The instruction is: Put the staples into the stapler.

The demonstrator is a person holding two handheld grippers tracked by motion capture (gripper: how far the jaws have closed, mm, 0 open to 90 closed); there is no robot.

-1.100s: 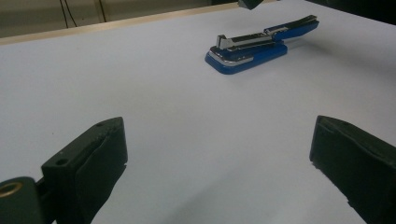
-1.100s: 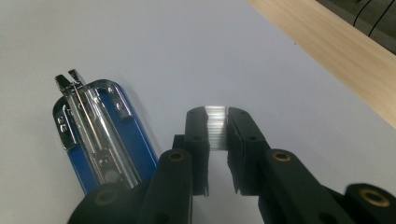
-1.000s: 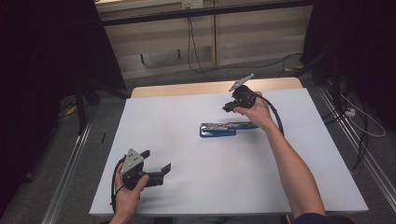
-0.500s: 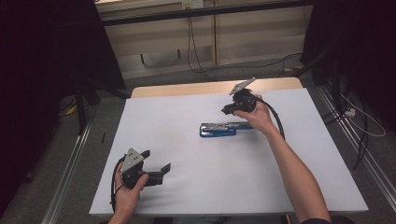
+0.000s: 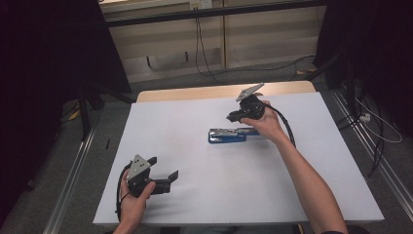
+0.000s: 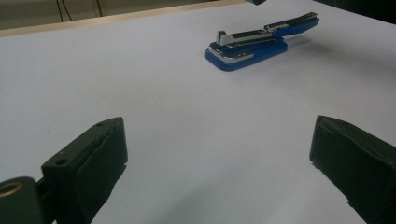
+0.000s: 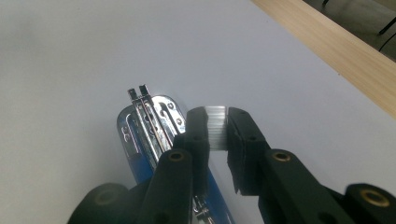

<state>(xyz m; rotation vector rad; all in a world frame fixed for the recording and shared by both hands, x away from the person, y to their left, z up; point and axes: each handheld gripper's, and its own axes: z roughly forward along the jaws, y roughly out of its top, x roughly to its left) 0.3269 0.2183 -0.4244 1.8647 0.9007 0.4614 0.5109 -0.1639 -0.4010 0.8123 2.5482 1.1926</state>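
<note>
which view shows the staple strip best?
Right gripper view: the staple strip sits clamped between the right gripper's fingers, above the open stapler. In the high view and left gripper view it's too small to make out.

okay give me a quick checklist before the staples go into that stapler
1. Staple strip clamped between the right gripper pads: ok.
2. Stapler open, its channel exposed: ok.
3. Strip lined up with the channel: not ok, it hangs above and to one side.
4. Stapler steadied: not ok, the left gripper rests apart from it, jaws open.
5. Table bare around the stapler: ok.
6. Channel free of old staples: cannot tell.
</note>
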